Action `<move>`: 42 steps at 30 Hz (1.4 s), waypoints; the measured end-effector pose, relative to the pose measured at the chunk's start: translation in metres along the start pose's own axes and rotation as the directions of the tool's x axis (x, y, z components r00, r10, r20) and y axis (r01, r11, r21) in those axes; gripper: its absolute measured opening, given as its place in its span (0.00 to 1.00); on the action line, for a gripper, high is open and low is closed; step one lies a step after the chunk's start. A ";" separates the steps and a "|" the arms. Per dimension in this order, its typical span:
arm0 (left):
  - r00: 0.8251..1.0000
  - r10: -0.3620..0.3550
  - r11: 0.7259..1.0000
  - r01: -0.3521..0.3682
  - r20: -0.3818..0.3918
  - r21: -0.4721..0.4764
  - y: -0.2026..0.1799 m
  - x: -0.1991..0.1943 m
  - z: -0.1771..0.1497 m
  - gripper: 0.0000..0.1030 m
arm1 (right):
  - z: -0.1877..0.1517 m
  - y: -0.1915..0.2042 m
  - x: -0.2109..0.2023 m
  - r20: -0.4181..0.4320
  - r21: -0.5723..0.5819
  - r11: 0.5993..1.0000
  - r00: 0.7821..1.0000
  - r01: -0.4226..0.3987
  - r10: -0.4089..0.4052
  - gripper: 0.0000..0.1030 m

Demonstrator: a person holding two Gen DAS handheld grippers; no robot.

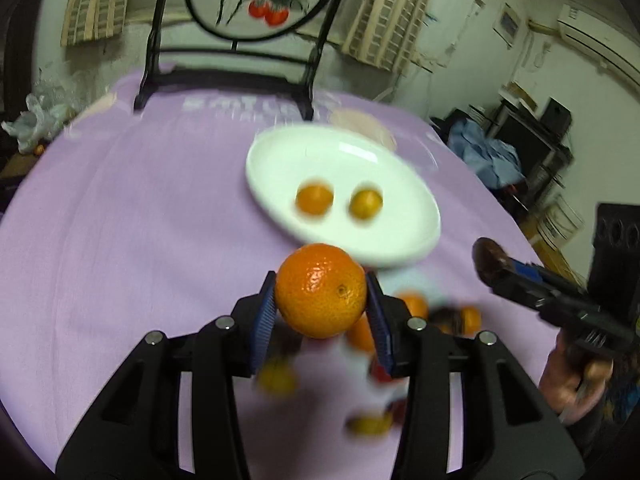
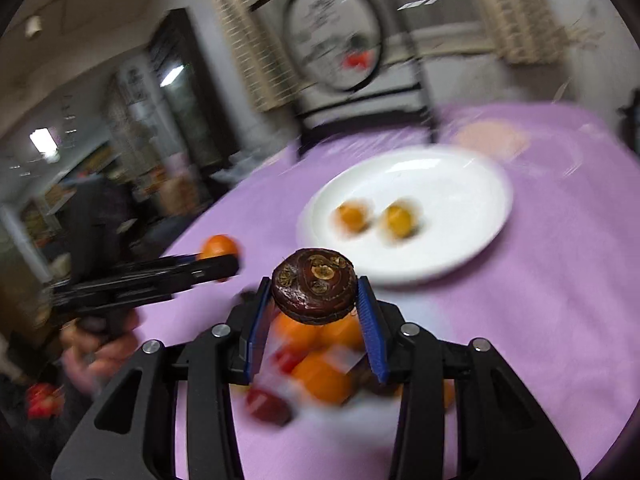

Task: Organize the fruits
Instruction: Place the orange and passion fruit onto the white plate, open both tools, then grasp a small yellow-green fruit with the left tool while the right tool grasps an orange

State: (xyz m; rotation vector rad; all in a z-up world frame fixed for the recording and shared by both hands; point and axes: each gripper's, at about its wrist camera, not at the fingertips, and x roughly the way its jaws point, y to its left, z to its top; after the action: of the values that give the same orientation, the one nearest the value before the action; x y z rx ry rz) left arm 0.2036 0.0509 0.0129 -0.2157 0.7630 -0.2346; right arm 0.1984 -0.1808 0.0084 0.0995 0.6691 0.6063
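Note:
My left gripper (image 1: 320, 292) is shut on an orange (image 1: 320, 290) and holds it above the purple tablecloth (image 1: 140, 220), just short of the white plate (image 1: 360, 152). The plate holds two small yellow-orange fruits (image 1: 314, 199) (image 1: 365, 203). My right gripper (image 2: 314, 294) is shut on a dark brown round fruit (image 2: 314, 290), also raised near the plate (image 2: 440, 176). The right gripper shows in the left wrist view (image 1: 490, 260) at the right. The left gripper shows in the right wrist view (image 2: 224, 256) with its orange (image 2: 219, 247).
A blurred pile of oranges (image 2: 320, 372) and red fruits (image 2: 266, 402) lies on the cloth below the grippers. A black chair (image 1: 232, 76) stands at the table's far side. A peach patch (image 2: 492, 136) shows on the cloth beyond the plate.

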 end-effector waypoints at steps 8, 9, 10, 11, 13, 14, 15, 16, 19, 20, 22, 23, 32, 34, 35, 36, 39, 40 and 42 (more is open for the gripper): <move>0.989 0.102 0.992 -0.092 -0.109 0.090 -0.038 0.087 0.041 0.42 | 0.024 -0.036 0.068 -0.107 -0.017 0.988 0.982 0.156 -0.157 0.41; 0.987 0.106 0.991 -0.094 -0.117 0.099 -0.039 0.093 0.041 0.42 | 0.024 -0.038 0.071 -0.117 -0.021 0.987 0.980 0.162 -0.163 0.41; 0.986 0.109 0.989 -0.095 -0.126 0.110 -0.042 0.099 0.042 0.42 | 0.025 -0.040 0.075 -0.125 -0.029 0.985 0.977 0.169 -0.172 0.41; 0.985 0.110 0.989 -0.096 -0.130 0.116 -0.042 0.101 0.041 0.42 | 0.025 -0.042 0.078 -0.132 -0.035 0.984 0.975 0.174 -0.177 0.41; 0.984 0.114 0.987 -0.097 -0.140 0.128 -0.043 0.108 0.041 0.42 | 0.025 -0.046 0.086 -0.151 -0.036 0.984 0.972 0.177 -0.180 0.41; 0.983 0.114 0.987 -0.095 -0.145 0.133 -0.043 0.111 0.040 0.43 | 0.026 -0.047 0.089 -0.160 -0.035 0.984 0.971 0.177 -0.180 0.42; 0.981 0.118 0.986 -0.097 -0.152 0.138 -0.043 0.114 0.039 0.43 | 0.024 -0.047 0.088 -0.163 -0.033 0.983 0.969 0.181 -0.184 0.44; 0.979 0.131 0.984 -0.109 -0.154 0.142 -0.043 0.116 0.039 0.45 | 0.023 -0.048 0.087 -0.170 -0.032 0.981 0.966 0.190 -0.193 0.46; 0.971 0.222 0.966 -0.206 -0.089 0.155 -0.042 0.104 0.036 0.77 | 0.024 -0.050 0.077 -0.163 -0.015 0.987 0.974 0.159 -0.159 0.49; 0.972 0.225 0.966 -0.213 -0.067 0.149 -0.041 0.098 0.036 0.84 | 0.024 -0.049 0.070 -0.152 -0.009 0.989 0.978 0.146 -0.146 0.51; 0.974 0.221 0.968 -0.214 -0.042 0.134 -0.038 0.085 0.034 0.85 | 0.022 -0.045 0.057 -0.132 -0.014 0.991 0.982 0.136 -0.137 0.54; 0.974 0.224 0.968 -0.219 -0.032 0.123 -0.036 0.078 0.032 0.86 | 0.021 -0.042 0.052 -0.122 -0.019 0.991 0.984 0.130 -0.132 0.56; 0.948 0.316 0.941 -0.319 0.043 0.114 -0.012 0.040 0.016 0.91 | -0.007 -0.037 0.010 -0.085 -0.038 0.996 0.992 0.086 -0.089 0.57; 0.944 0.327 0.941 -0.330 0.053 0.075 0.000 0.031 0.016 0.92 | -0.014 -0.041 0.004 -0.102 -0.023 0.996 0.991 0.084 -0.086 0.57; 0.941 0.334 0.940 -0.337 0.057 0.048 0.007 0.026 0.016 0.93 | -0.017 -0.042 0.000 -0.109 -0.015 0.997 0.991 0.076 -0.078 0.57; 0.939 0.341 0.939 -0.342 0.054 0.019 0.016 0.022 0.016 0.93 | -0.021 -0.044 -0.002 -0.123 -0.007 0.998 0.990 0.063 -0.064 0.57; 0.930 0.365 0.931 -0.363 0.037 -0.048 0.037 0.015 0.014 0.93 | -0.031 -0.044 -0.008 -0.160 -0.008 0.999 0.986 0.044 -0.045 0.57; 0.929 0.368 0.928 -0.366 0.033 -0.067 0.044 0.013 0.013 0.93 | -0.034 -0.043 -0.009 -0.169 -0.017 0.999 0.985 0.042 -0.044 0.57; 0.927 0.374 0.925 -0.370 0.026 -0.088 0.051 0.009 0.010 0.93 | -0.041 -0.038 -0.012 -0.196 -0.053 0.998 0.980 0.033 -0.042 0.57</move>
State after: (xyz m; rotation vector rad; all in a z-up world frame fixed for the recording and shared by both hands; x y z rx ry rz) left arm 0.2239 0.0983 -0.0002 -0.1479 0.7565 0.1626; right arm 0.1845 -0.2225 -0.0281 -0.0203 0.8458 0.6008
